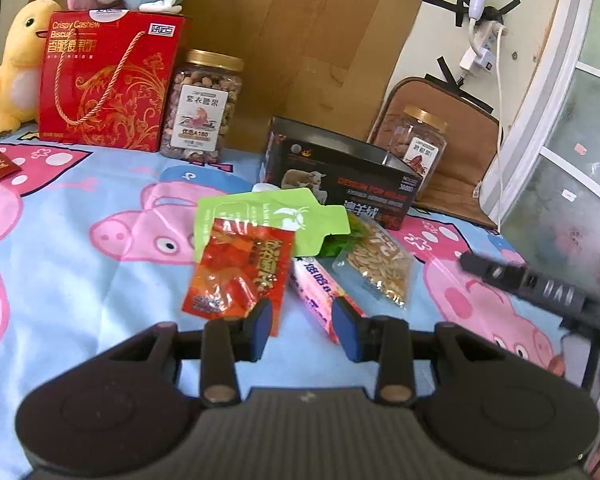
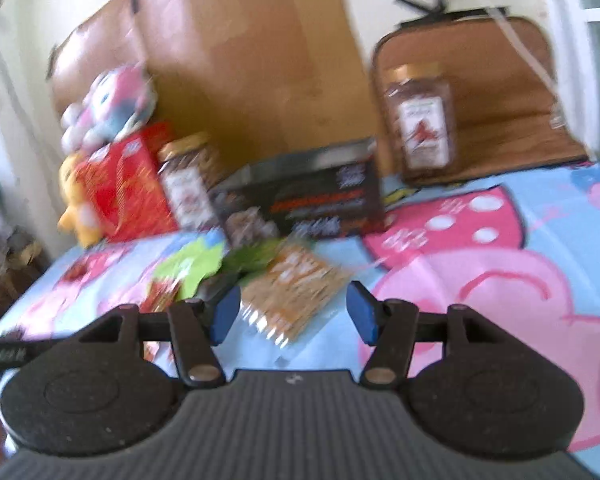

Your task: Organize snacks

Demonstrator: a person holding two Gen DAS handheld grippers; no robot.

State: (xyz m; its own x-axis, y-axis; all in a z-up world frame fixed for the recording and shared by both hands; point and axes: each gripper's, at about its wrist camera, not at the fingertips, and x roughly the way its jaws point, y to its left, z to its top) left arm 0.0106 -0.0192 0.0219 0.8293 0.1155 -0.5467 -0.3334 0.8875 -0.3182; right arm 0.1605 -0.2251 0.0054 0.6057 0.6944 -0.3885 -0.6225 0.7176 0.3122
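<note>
Both pairs of fingers are spread wide and hold nothing. At lower centre of the left view, the left gripper straddles the near ends of two overlapping packets, the red snack packet by one blue pad and the pink-and-white packet by the other; closing here could pinch both at once, or only a crinkly corner that slips free. In the blurred right view, the right gripper frames the clear bag of seeds at centre, and that blur suggests fast motion, so it may overshoot and shove the bag. The snacks are piled together mid-frame on the cartoon-print table, the green pouch beneath the red one, so lifting one could drag another. Behind, the open dark box seems the likely destination.
</note>
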